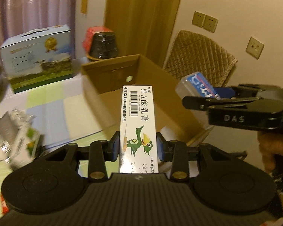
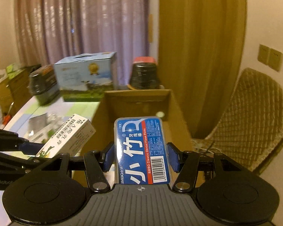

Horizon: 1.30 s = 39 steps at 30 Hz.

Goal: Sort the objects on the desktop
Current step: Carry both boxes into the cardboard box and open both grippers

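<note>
Far left on the pastel-checked tablecloth (image 1: 52, 101): crumpled silver foil packets (image 1: 7, 130), shiny and creased, blurred. Behind them, a glossy blue printed carton (image 1: 37, 56) with a carry-slot top and a meadow picture, rectangular, standing upright. Beside it in the right wrist view, a dark round jar (image 2: 43, 84); further right, a second dark ribbed jar with a red lid (image 1: 101, 43), tapering upward.

Centre: left gripper (image 1: 138, 146) clamped on a long, slim white cardboard ointment box (image 1: 137, 124), blue pads (image 1: 115, 146) pressed flat against its two narrow sides. Smooth matte card, sharp edges, barcode and Chinese print at the far end, green cartoon bird nearer the pads. Held out over the near edge of an open brown cardboard box (image 1: 111, 75), plain corrugated walls, a round hole in the far wall.

Right: right gripper (image 2: 140, 156) closed around a clear hard-plastic floss pick case (image 2: 139, 150), rounded corners, glossy blue-and-red label, barcode near the gripper body. Blue fingers (image 2: 108, 158) tight on both long sides. Case poised above the same cardboard box, just beside the ointment box.

Far right: quilted tan chair back (image 2: 251, 116), diamond-stitched, soft and curved; beige wall sockets (image 1: 204, 21) on the plain wall.
</note>
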{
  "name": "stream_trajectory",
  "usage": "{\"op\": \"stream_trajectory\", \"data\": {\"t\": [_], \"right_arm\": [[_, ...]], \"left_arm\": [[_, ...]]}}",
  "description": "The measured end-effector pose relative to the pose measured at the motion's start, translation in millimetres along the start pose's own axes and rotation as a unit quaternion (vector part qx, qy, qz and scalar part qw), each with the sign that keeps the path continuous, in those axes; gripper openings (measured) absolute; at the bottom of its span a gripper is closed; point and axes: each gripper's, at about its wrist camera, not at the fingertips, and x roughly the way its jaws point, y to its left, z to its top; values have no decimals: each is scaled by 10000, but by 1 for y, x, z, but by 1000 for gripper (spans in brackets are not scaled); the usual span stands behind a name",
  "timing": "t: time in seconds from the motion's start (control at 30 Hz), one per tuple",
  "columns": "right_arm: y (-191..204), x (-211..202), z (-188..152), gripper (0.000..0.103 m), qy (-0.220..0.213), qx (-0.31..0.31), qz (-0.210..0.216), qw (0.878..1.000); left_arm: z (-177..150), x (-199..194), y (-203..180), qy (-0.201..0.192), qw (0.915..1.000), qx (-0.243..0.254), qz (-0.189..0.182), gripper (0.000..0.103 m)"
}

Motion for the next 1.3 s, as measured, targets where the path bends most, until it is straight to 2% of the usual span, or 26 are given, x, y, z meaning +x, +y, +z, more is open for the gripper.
{"op": "stream_trajectory", "data": {"t": [0.2,0.37,0.43,0.47,0.87,0.9,0.93,0.97,1.17,1.3], "right_arm": [[-24,16,-1,55,84,340,6,9994],[-35,24,-3,55,128,547,42,9984],[-36,27,-4,55,158,575,60,9982],[-35,29,-5,55,168,580,69,9982],[-31,42,-6,56,226,675,164,9973],[-31,43,-6,58,223,679,205,9972],[-30,42,-6,68,204,655,188,9975],[-29,40,-6,73,141,636,171,9977],[-30,28,-8,74,62,692,120,9975],[-26,16,-12,76,88,768,129,9969]], "left_arm": [[19,32,-17,22,9999,-47,-95,33],[24,54,-17,96,9996,-236,-111,33],[24,57,-14,50,9995,-316,-64,38],[24,56,-13,35,9994,-332,-34,40],[12,33,-4,-70,9994,-300,173,40],[12,31,-3,-80,9994,-293,184,40],[11,29,-2,-91,9994,-289,194,40],[11,28,-1,-102,9993,-292,205,40],[5,13,10,-165,9989,-292,327,40],[-3,2,19,-160,9986,-323,396,44]]}}
